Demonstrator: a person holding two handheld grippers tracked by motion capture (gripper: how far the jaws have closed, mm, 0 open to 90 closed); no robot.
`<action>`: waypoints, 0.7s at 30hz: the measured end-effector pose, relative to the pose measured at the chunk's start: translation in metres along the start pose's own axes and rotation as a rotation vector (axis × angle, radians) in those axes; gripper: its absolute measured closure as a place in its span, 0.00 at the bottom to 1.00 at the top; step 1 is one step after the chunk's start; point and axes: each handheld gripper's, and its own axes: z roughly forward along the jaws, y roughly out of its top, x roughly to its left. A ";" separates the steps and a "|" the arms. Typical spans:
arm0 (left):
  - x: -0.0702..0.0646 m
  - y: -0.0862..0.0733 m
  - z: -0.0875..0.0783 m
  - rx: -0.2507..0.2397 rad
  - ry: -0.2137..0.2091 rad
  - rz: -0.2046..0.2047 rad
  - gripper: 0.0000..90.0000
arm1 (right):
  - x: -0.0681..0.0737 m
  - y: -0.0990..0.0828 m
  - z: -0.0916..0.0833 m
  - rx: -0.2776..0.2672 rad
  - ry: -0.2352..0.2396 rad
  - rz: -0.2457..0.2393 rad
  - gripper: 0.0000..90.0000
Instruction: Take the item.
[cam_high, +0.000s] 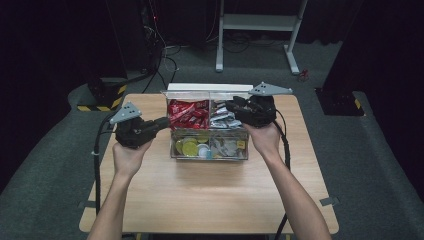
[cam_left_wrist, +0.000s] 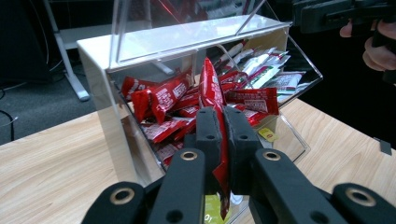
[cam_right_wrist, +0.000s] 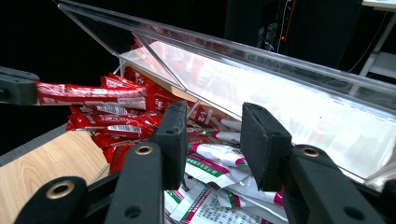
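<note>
A clear acrylic box stands at the table's far middle, its lid tilted up. The back left compartment is heaped with red sachets and the back right one with white and green sachets. At the box's left side my left gripper is shut on one red sachet, held on edge between the jaws. Above the white sachets my right gripper hangs open with nothing between its pads.
The box's front compartments hold gold round pieces and silvery wrapped pieces. Bare wooden table lies in front of the box and to both sides. A white frame stands on the floor behind.
</note>
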 end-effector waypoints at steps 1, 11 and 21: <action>0.000 0.000 0.000 0.000 0.000 0.000 0.95 | 0.000 0.000 0.000 0.000 0.000 0.000 0.68; 0.002 -0.007 -0.021 -0.025 -0.006 -0.015 0.95 | 0.002 -0.001 0.000 -0.005 -0.004 0.005 0.68; 0.005 -0.018 -0.043 -0.071 0.004 -0.037 0.95 | 0.001 0.000 -0.001 -0.006 -0.002 0.013 0.68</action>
